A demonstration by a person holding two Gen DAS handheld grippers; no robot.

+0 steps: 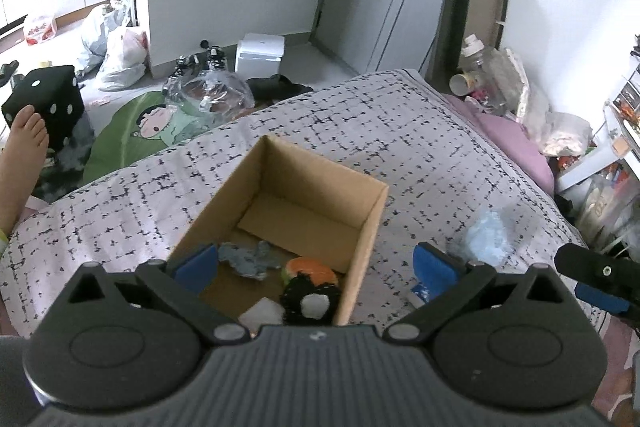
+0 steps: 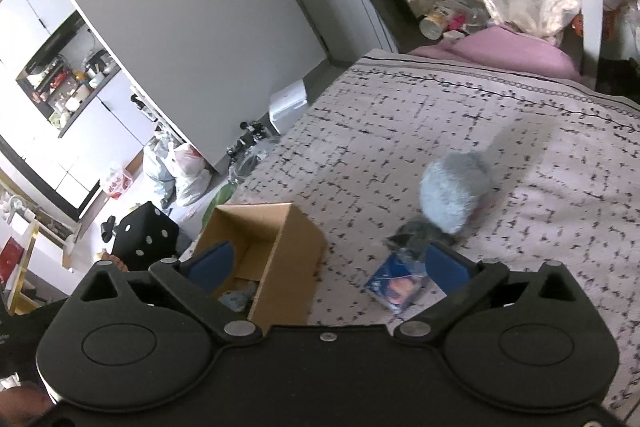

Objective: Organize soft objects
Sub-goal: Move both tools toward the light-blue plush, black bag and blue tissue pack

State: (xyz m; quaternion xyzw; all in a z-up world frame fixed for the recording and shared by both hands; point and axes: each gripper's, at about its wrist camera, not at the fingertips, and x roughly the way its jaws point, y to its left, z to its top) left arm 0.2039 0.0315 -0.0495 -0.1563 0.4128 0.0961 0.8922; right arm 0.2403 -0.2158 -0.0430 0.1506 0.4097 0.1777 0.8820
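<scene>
Cardboard box (image 1: 288,211) on the bedspread (image 1: 400,131) already holds a grey rag (image 1: 250,259), a sushi plush (image 1: 310,283) and a white piece. Left gripper (image 1: 316,263), fingers wide and empty, hangs over it. Right of the box lie a blue packet (image 2: 398,285) and pale blue pom-pom (image 2: 454,193); the right gripper (image 2: 328,267), equally wide and empty, should probably centre over one before closing.

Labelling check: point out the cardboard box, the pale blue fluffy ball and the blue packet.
cardboard box (image 1: 362,223), left wrist view, right inner wall.
pale blue fluffy ball (image 2: 454,187), right wrist view, middle of the fluff.
blue packet (image 2: 394,287), right wrist view, printed face.
</scene>
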